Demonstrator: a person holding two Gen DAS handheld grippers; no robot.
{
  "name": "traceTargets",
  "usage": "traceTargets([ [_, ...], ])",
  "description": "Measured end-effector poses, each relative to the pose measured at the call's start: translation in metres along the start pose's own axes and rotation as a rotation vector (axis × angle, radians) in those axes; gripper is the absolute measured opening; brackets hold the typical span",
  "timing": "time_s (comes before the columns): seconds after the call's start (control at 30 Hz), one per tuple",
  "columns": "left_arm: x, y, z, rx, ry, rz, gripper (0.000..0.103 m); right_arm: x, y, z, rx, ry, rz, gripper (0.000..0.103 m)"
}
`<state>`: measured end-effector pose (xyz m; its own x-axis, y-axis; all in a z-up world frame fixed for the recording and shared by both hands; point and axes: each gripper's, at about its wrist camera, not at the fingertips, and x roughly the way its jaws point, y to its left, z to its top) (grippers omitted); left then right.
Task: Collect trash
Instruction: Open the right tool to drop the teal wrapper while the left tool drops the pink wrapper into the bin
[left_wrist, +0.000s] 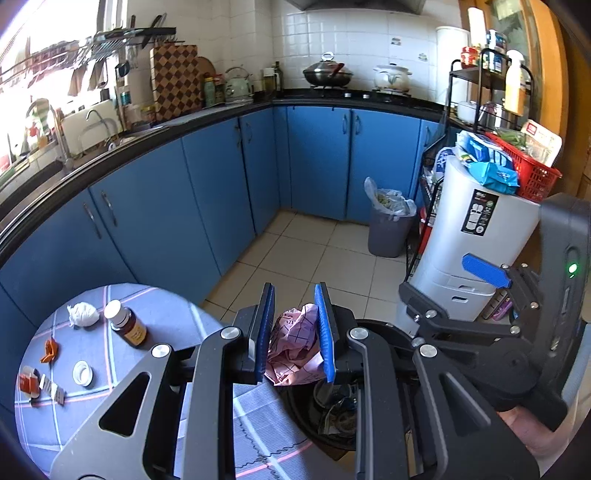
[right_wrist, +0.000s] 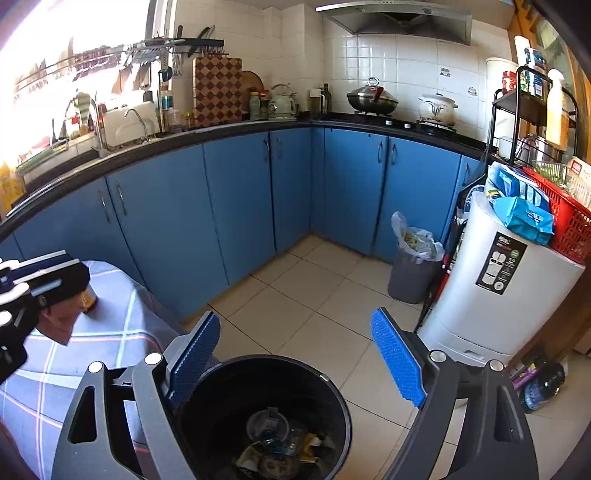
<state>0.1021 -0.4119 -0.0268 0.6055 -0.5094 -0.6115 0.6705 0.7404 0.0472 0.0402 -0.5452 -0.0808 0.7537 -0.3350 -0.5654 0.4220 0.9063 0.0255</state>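
left gripper (left_wrist: 294, 328) around pink paper (left_wrist: 291, 343)

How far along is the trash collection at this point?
Partly done. The black bin already has scraps in its bottom, and the right gripper is open and empty above it. In hand: the left gripper is shut on crumpled pink paper. Left on the table: a white tissue wad, brown bottle, white cap, orange scraps.
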Motion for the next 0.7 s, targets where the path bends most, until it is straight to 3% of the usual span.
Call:
traceTargets([
  [0.33, 0.006, -0.018, 0.016, 0.027, -0.025, -0.019, 0.024, 0.001, -0.017, -0.007, 0.032, 0.01, -0.032, 0.082],
  [0.43, 0.009, -0.02, 0.021, 0.026, -0.04, -0.015, 0.028, 0.002, -0.022, -0.008, 0.043, 0.012, -0.038, 0.082],
  [0.47, 0.011, -0.02, 0.023, 0.025, -0.041, -0.013, 0.032, 0.001, -0.022, -0.009, 0.044, 0.012, -0.04, 0.082],
  [0.5, 0.014, -0.02, 0.024, 0.024, -0.034, -0.022, 0.048, 0.002, -0.023, -0.009, 0.045, 0.013, -0.041, 0.082],
  [0.53, 0.016, -0.019, 0.026, 0.014, -0.035, -0.026, 0.071, 0.002, -0.023, -0.01, 0.044, 0.015, -0.042, 0.082],
  [0.57, 0.016, -0.017, 0.026, 0.003, -0.046, -0.021, 0.08, 0.002, -0.023, -0.01, 0.044, 0.016, -0.043, 0.082],
  [0.6, 0.015, -0.013, 0.026, -0.017, -0.07, -0.026, 0.086, 0.003, -0.024, -0.011, 0.044, 0.019, -0.043, 0.082],
  [0.7, 0.017, -0.01, 0.026, -0.015, -0.068, -0.027, 0.087, 0.007, -0.026, -0.012, 0.047, 0.03, -0.045, 0.082],
])
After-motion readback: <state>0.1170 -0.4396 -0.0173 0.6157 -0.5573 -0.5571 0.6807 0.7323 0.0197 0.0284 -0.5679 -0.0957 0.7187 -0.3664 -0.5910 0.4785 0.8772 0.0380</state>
